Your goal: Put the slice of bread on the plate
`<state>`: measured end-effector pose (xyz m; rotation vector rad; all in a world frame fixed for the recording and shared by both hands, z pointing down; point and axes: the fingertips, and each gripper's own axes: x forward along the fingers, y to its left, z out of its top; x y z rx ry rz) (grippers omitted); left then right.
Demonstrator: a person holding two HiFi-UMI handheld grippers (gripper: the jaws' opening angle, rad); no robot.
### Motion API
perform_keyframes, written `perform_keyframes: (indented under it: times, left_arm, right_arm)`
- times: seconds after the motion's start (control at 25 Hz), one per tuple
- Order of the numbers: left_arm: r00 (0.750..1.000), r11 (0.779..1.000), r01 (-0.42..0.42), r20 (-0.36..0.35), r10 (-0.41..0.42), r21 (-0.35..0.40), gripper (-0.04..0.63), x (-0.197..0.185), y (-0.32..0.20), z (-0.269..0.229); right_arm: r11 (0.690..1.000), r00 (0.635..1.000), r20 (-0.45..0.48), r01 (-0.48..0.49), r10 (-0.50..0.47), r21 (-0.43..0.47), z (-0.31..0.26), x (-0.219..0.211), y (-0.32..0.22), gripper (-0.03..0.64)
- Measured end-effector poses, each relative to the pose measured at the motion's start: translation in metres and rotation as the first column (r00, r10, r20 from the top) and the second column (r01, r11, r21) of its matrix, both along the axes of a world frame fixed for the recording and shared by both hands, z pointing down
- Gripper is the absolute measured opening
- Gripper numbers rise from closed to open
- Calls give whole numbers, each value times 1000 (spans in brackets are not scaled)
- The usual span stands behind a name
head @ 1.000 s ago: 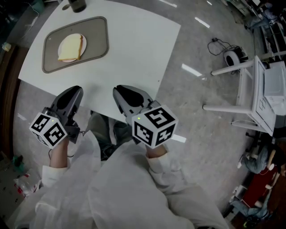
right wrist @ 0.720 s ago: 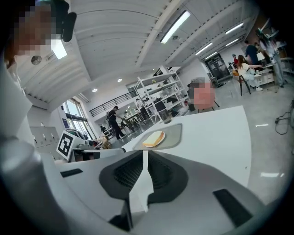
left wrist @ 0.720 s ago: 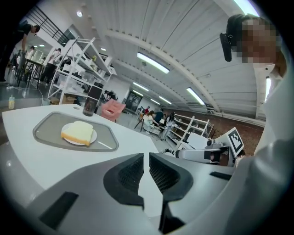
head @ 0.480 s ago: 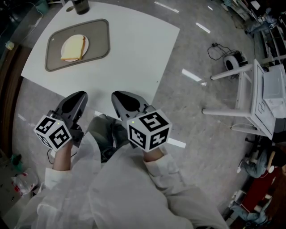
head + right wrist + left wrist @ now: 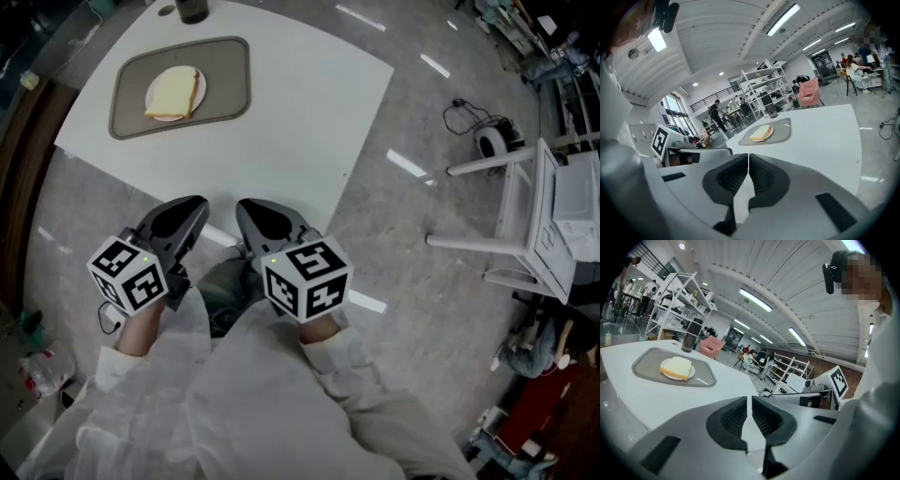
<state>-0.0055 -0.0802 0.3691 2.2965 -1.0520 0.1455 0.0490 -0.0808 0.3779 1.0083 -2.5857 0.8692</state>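
Left gripper (image 5: 750,404): jaws closing, thin gap, nothing between. Right gripper (image 5: 747,161): jaws together, empty. Both at the desk's (image 5: 300,112) near edge. Well ahead and leftward, nearer the left gripper: slice of bread (image 5: 175,92), already flat on the plate (image 5: 150,99), inside a grey tray (image 5: 230,84).

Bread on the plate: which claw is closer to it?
Left. The left claw, closing on nothing, is by the table's near edge, almost straight across from the bread; the right claw is beside it, farther right. Neither touches it.
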Motion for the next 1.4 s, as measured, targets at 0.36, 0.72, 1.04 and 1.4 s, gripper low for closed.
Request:
perform_keyframes:
  times: [0.36,0.72,1.04,1.4]
  left_arm:
    - [998,998,-60,-11,60,11,32,-10,5,-8]
    - [995,995,-95,-9,95,18,29,-7,3,-10]
    - [995,995,-95,-8,96,36,28,-10,3,-16]
    - [994,993,-110,-14,111,40,25,-9,7,-19]
  right_arm:
    - [1000,997,-71,-12,13,16,-4,-19,2,15]
    - [999,994,-103,-41,44,30,-5,-17,0,15]
    - [999,991,-124,-36,41,39,-6,-22,2,14]
    - [998,989,-134,-49,56,49,-11,-20,2,14]
